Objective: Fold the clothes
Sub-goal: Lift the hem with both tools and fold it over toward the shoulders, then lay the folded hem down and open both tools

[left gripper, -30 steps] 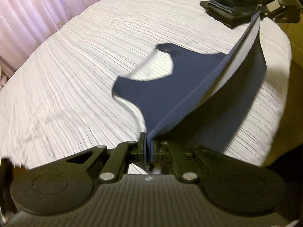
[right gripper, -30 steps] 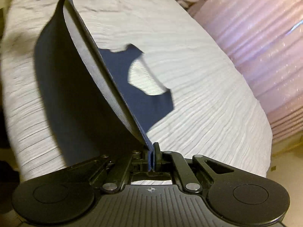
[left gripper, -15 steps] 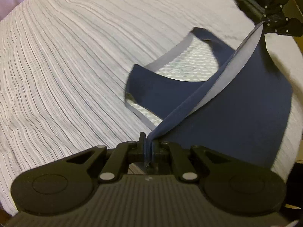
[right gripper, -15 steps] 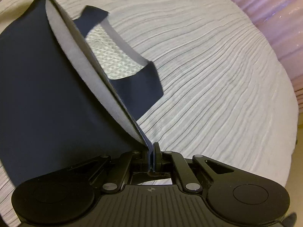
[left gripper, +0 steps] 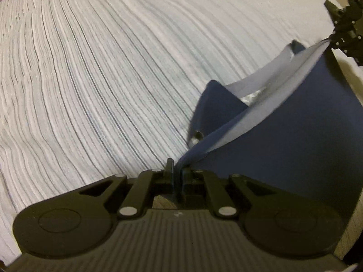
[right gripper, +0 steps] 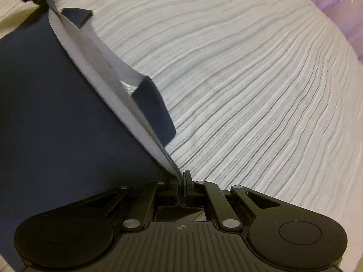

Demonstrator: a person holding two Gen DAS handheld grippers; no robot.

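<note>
Two grippers are seen clamped on one navy garment (left gripper: 306, 140). The left gripper (left gripper: 177, 176) is pinched nearly closed on a corner of the cloth, which is gripped between its black pads. The right gripper (right gripper: 181, 188) is fully closed on the opposite corner, with the fabric nipped between its pads. Both tools are pointed steeply downward at the bed.

From each clamp, a pale grey hem band (right gripper: 102, 72) is stretched taut to the other tool; the right gripper is visible at the upper right of the left wrist view, and the left gripper at the upper left of the right wrist view. Below that band, the garment's body is draped over the bed's near side. Beyond the band, a notched lower layer (right gripper: 154, 108) is laid flat on the ribbed white bedspread (left gripper: 102, 68). A pink curtain (right gripper: 335, 2) is noted beyond the bed's far edge, at the upper right of the right wrist view.
</note>
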